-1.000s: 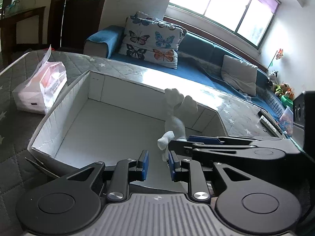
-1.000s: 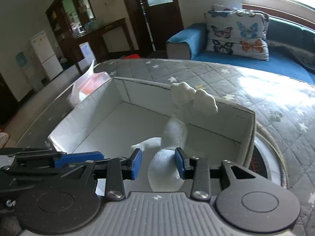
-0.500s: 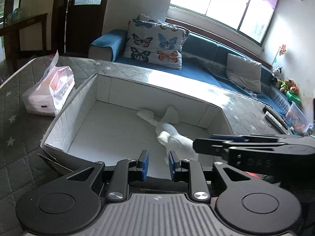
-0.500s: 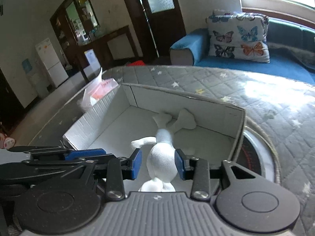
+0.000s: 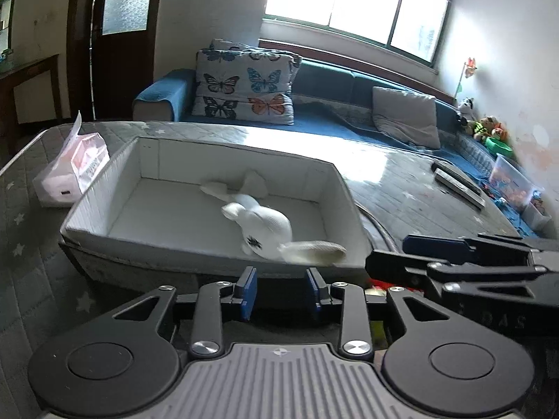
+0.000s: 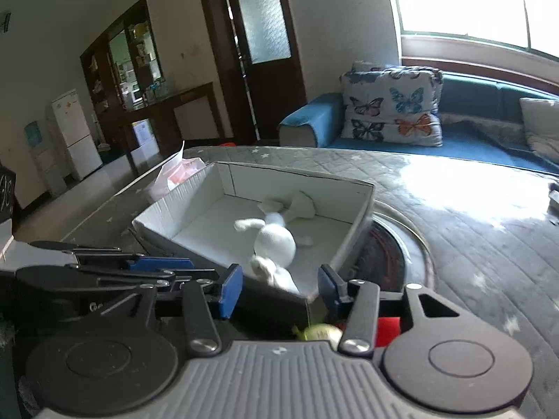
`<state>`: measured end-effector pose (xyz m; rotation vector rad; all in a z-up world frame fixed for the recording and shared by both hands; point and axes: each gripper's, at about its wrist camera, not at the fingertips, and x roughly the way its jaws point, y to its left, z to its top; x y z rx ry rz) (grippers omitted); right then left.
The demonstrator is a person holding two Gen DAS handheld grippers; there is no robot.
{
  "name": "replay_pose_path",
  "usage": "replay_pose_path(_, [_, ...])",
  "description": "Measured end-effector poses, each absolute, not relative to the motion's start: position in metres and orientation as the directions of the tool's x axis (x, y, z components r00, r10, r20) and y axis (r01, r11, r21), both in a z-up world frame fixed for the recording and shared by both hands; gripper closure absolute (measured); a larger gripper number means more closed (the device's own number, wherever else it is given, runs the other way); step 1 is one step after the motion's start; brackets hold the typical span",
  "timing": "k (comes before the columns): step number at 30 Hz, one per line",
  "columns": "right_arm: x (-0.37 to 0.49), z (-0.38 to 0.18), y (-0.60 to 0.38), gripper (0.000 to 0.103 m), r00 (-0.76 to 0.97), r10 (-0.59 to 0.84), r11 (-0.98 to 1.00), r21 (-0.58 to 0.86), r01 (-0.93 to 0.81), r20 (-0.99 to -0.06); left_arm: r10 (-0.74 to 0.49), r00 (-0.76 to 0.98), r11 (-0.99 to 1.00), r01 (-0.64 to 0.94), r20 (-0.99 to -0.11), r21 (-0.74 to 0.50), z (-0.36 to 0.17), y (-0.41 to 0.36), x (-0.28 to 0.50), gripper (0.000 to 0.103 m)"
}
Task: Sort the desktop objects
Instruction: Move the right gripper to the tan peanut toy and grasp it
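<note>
Soft white knitted bunny (image 6: 276,241) lies floppy inside the white corrugated cardboard box (image 6: 356,220) on the quilted star-print cover (image 6: 471,230). Right gripper (image 6: 279,286) and left gripper (image 5: 281,291) both gape, holding nothing.

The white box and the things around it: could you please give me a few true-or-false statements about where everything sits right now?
1. The soft toy lies inside the white box. True.
2. The right gripper is clamped on the toy. False: its jaws stand open and empty, short of the box.
3. The tissue pack sits inside the box. False: it rests on the quilted cover beside it.
4. The left gripper holds nothing. True.
</note>
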<state>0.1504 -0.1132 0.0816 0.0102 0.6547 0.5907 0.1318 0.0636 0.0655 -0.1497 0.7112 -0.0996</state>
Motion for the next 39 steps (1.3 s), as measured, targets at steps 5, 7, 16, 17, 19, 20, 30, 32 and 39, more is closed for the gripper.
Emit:
replay_pose_path(5, [0.115,0.075,-0.134,0.036,0.675,0.488,0.860,0.172,-0.480,-0.553,-0.152,0.741,0.985,0.064,-0.654,-0.158,0.057,0.047,0.112,0.069])
replay_pose_path(7, [0.102,0.070,-0.142,0.035,0.682,0.477,0.867,0.169,-0.469,-0.554,-0.161,0.737,0.985,0.074,-0.657,-0.158,0.051,0.041,0.105,0.069])
replay_pose_path(16, [0.070,0.045,-0.156,0.025,0.659,0.459,0.872,0.161,-0.462,-0.595,-0.213,0.692,0.975,0.108,-0.690,-0.193,0.033,0.023,0.084,0.069])
replay_pose_path(17, [0.067,0.043,-0.157,0.025,0.656,0.457,0.872,0.160,-0.462,-0.600,-0.221,0.688,0.973,0.112,-0.692,-0.200,0.032,0.021,0.083,0.069])
replay_pose_path(19, [0.061,0.037,-0.160,0.026,0.650,0.454,0.873,0.159,-0.461,-0.610,-0.241,0.677,0.969,0.124,-0.696,-0.216,0.029,0.017,0.080,0.069])
replay_pose_path(20, [0.057,0.034,-0.161,0.027,0.646,0.453,0.873,0.159,-0.461,-0.614,-0.251,0.671,0.966,0.131,-0.698,-0.222,0.028,0.015,0.080,0.069])
replay_pose_path(30, [0.048,0.013,-0.162,0.041,0.615,0.459,0.868,0.174,-0.466,-0.642,-0.283,0.661,0.958,0.158,-0.695,-0.239,0.028,0.010,0.079,0.069])
replay_pose_path(32, [0.049,0.012,-0.162,0.046,0.609,0.465,0.865,0.182,-0.467,-0.643,-0.291,0.659,0.955,0.161,-0.694,-0.247,0.028,0.010,0.080,0.069])
replay_pose_path(39, [0.052,0.006,-0.161,0.054,0.597,0.472,0.862,0.199,-0.465,-0.649,-0.331,0.645,0.943,0.205,-0.689,-0.262,0.030,0.005,0.079,0.069])
